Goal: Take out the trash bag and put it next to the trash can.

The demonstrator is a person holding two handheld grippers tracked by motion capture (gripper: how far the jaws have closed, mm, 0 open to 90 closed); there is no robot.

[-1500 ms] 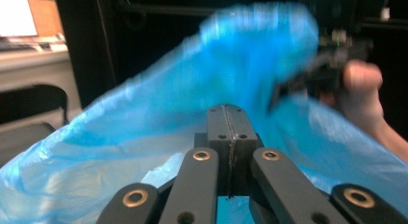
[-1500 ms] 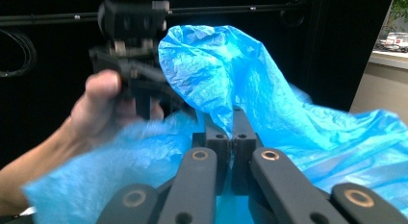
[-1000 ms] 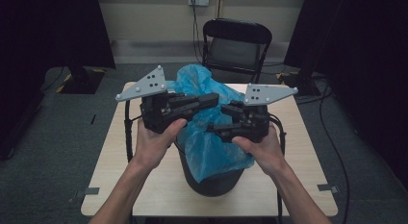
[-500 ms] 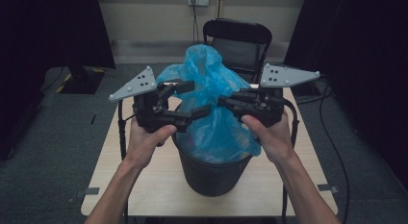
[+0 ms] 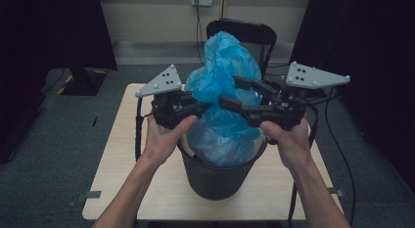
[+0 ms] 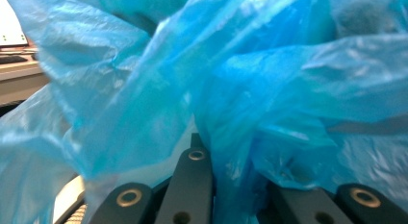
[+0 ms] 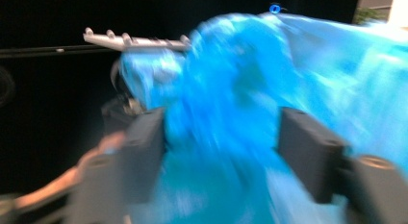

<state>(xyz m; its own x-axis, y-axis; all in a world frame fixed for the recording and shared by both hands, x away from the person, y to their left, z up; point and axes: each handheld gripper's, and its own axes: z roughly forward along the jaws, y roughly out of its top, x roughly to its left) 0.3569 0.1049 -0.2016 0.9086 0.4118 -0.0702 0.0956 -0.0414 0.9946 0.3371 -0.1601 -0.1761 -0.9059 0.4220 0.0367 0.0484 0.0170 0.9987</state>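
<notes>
Blue plastic bin liner (image 5: 222, 86) half out of dark round bin (image 5: 215, 176) on counter (image 5: 122, 189). Left claw (image 5: 208, 106) pinches liner; right claw (image 5: 230, 93) spread wide around it. Lifting step; next, right claw must close, then raise clear.

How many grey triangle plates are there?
2. One plate sits on top of the left gripper, left of the blue bag. The other plate tops the right gripper, right of the bag.
</notes>
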